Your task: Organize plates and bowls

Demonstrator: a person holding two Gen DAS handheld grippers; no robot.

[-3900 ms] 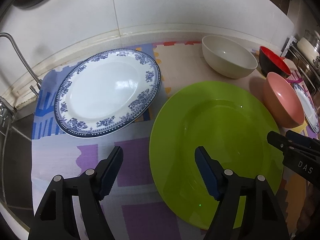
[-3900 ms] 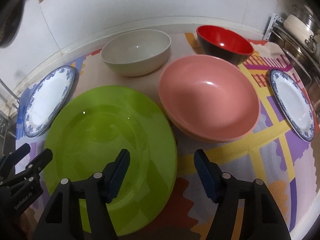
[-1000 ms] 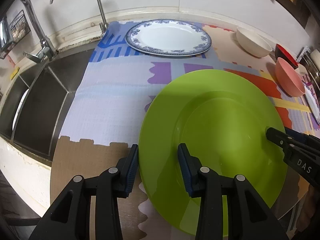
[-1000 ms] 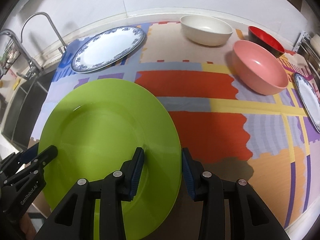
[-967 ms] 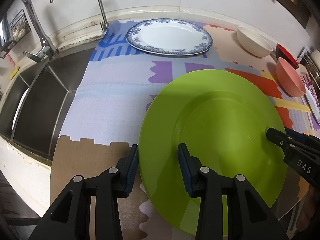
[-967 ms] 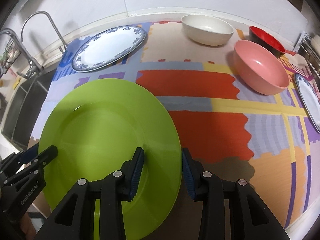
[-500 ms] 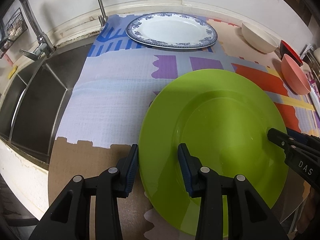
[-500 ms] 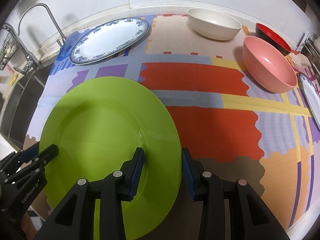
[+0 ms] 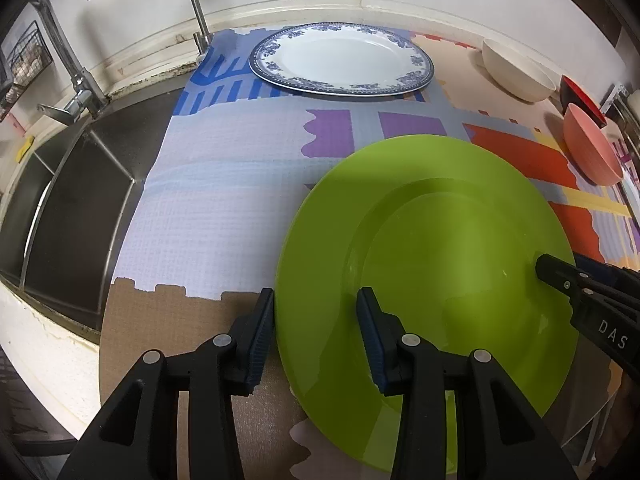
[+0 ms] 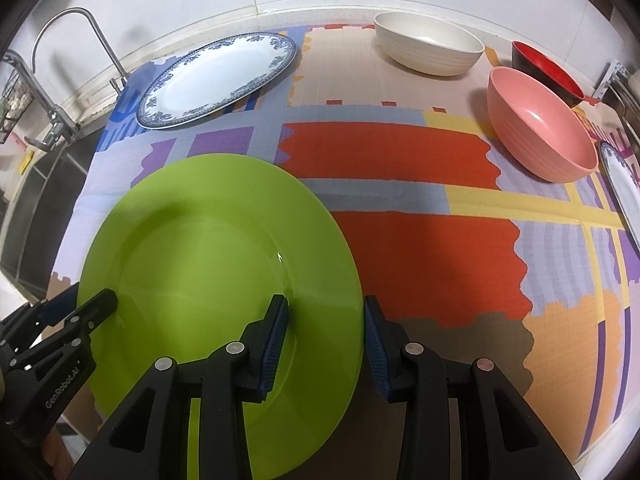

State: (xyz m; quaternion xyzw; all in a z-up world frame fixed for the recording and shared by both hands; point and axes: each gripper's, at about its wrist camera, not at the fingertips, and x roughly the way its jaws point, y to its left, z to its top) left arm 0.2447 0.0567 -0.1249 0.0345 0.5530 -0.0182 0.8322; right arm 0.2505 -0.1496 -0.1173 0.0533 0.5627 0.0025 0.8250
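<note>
A large green plate [image 9: 432,256] [image 10: 208,248] is held above the patterned mat. My left gripper [image 9: 316,300] is shut on its left rim, and my right gripper [image 10: 324,308] is shut on its right rim. A blue-and-white plate [image 9: 340,60] [image 10: 216,78] lies at the back of the mat. A cream bowl [image 10: 428,50], a red bowl [image 10: 544,68] and a pink bowl [image 10: 540,140] stand at the back right. Part of another blue-and-white plate [image 10: 624,192] shows at the right edge.
A steel sink [image 9: 68,200] with a tap [image 9: 192,0] lies to the left of the mat [image 10: 400,152]. The tiled wall runs along the back. The counter's front edge is close below the grippers.
Both grippers have carried the green plate a little further back toward me and slightly higher. The dishes on the mat have not moved.
</note>
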